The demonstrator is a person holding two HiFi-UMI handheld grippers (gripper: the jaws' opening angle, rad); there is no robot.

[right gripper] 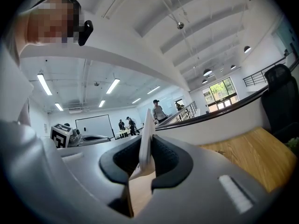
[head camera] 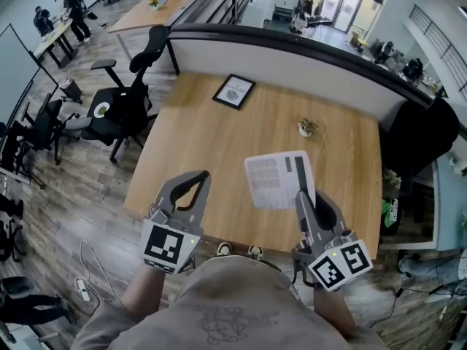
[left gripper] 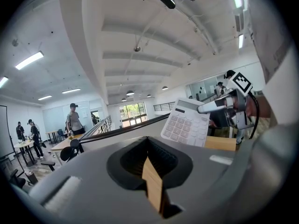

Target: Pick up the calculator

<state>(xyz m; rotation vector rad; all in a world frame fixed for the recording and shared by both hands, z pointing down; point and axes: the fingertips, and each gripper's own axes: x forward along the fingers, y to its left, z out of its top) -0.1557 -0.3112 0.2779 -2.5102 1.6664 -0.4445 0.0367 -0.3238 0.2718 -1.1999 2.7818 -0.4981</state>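
My right gripper (head camera: 301, 184) pinching white calculator (head camera: 271, 182) by edge, held in air above wooden table (head camera: 197, 137). My left gripper (head camera: 197, 181) pressed together, empty. Pickup looks done; next calls only for steady grip.

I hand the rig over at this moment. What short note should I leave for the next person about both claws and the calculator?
Left claw: shut and empty, held above the near edge of the wooden table.
Right claw: shut on the calculator, gripping it by one edge.
Calculator: in the air above the table, touching nothing but the right claw.
Done: the calculator is picked up.
Left: nothing of the pick-up itself; hold the right grip firm, since the calculator is pinched only at its edge and could probably slip.
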